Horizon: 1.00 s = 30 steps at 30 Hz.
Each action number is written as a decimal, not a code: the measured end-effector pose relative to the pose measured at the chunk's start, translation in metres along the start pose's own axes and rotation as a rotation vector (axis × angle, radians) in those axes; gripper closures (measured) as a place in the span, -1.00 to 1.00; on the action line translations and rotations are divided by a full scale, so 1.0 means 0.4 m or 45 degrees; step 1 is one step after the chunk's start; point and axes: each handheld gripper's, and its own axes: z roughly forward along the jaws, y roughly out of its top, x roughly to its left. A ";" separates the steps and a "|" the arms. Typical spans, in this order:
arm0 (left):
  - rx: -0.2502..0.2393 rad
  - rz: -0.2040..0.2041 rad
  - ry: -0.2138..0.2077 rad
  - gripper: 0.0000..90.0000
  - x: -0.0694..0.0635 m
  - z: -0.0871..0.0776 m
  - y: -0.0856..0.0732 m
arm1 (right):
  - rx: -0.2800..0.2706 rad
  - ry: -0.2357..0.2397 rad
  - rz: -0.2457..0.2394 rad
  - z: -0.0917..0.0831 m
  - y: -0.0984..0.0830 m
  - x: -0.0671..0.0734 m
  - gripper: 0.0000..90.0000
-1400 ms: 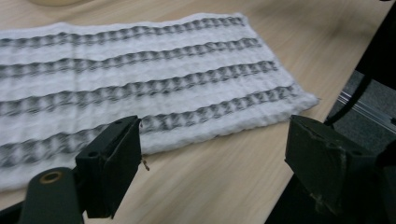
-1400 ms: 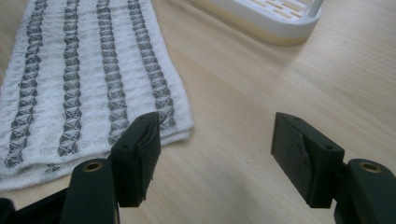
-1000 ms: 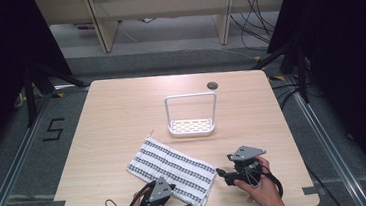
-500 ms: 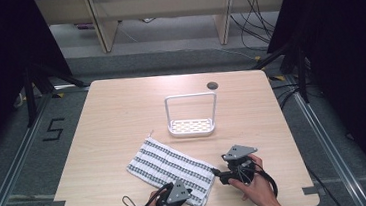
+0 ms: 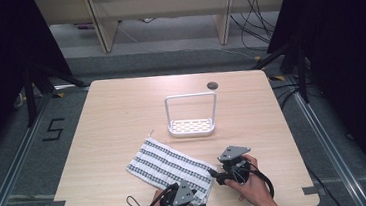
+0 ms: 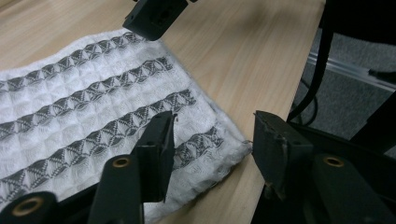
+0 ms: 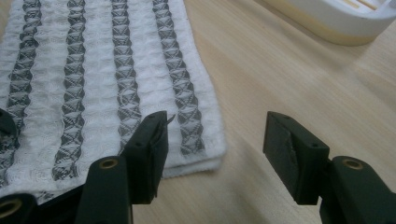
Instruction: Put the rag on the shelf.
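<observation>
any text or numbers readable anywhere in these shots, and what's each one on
"5" – marked in dark strokes on the grey floor, left of the table.
No other text: the striped towel, the white rack and both grippers carry no readable words or labels.
</observation>
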 end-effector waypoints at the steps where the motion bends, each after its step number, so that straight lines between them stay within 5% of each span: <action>1: 0.019 0.042 0.000 0.13 0.002 -0.002 -0.001 | 0.003 0.001 -0.009 0.001 0.001 -0.001 -0.06; 2: 0.000 0.009 -0.014 0.26 -0.006 0.002 -0.002 | 0.017 0.008 -0.010 0.005 0.002 -0.001 -0.03; 4: 0.040 0.101 -0.009 0.34 -0.003 0.004 -0.004 | 0.019 0.006 -0.007 0.009 0.000 0.001 0.00; 6: 0.026 0.082 -0.016 0.41 -0.013 0.008 -0.006 | 0.011 -0.011 -0.030 0.016 -0.001 0.005 0.03; 12: 0.059 0.145 -0.012 0.69 -0.004 0.002 -0.006 | 0.029 0.023 -0.067 0.026 -0.004 0.012 0.29; 26: 0.006 0.077 -0.041 0.90 0.002 -0.002 -0.008 | 0.049 0.086 0.044 0.016 -0.006 0.014 0.82; 27: 0.029 0.096 -0.049 0.90 0.011 -0.009 -0.005 | 0.037 0.079 0.037 0.017 -0.006 0.013 0.84; 28: -0.002 0.045 -0.055 0.90 0.007 -0.011 -0.005 | 0.013 0.099 0.011 0.017 -0.005 0.009 0.85; 30: -0.020 0.051 -0.056 0.90 0.010 -0.010 -0.005 | -0.017 0.084 0.045 0.004 0.000 0.014 0.86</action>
